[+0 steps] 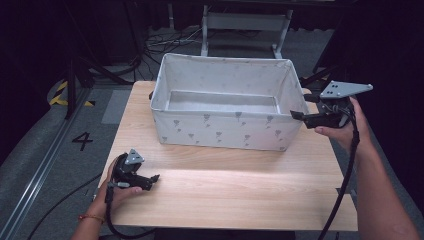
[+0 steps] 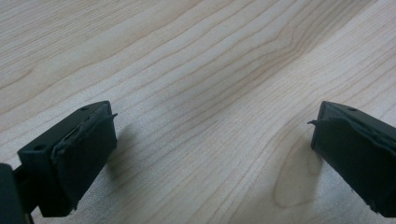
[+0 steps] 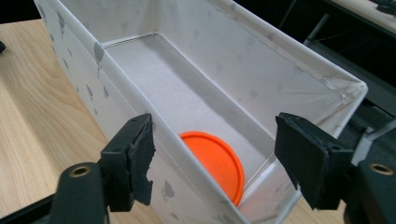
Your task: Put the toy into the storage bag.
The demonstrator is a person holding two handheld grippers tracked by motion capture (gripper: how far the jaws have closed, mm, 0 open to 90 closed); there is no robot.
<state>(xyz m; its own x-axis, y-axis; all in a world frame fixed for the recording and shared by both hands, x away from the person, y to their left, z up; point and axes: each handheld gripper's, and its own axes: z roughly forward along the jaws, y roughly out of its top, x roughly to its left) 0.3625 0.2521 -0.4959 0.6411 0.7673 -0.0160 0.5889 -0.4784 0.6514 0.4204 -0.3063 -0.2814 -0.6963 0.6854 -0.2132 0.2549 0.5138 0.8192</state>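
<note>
Table: pale wooden tabletop (image 1: 235, 195) with visible grain, seen from above; dark floor and cables around it.
Bin: white rectangular fabric bin (image 1: 225, 131) with small grey printed motifs, standing upright on the far half of the table, open at the top, walls straight.
Disc: flat round orange disc (image 3: 215, 161) lying on the bin's floor, in the corner at the bin's right end, partly hidden behind the near wall in the right gripper view; its edge sits close against the end wall.
Right gripper: black two-jaw right gripper (image 1: 298, 115) with a grey three-cornered plate on top, held level at the bin's right end, tips at the corner of the rim.
Right jaws: spread wide, nothing pinched; in the right gripper view one jaw sits outside the near wall and the other over the end wall, the disc showing below between them, untouched.
Left gripper: black two-jaw left gripper (image 1: 154, 178) low over the near left part of the table, well apart from the bin.
Left jaws: spread wide over bare wood, holding nothing; shadows fall just under both pads.
Hands: person's right hand (image 1: 345, 131) cups the right gripper from below; left hand (image 1: 116, 192) wraps the left gripper, cable trailing off the table edge.
</note>
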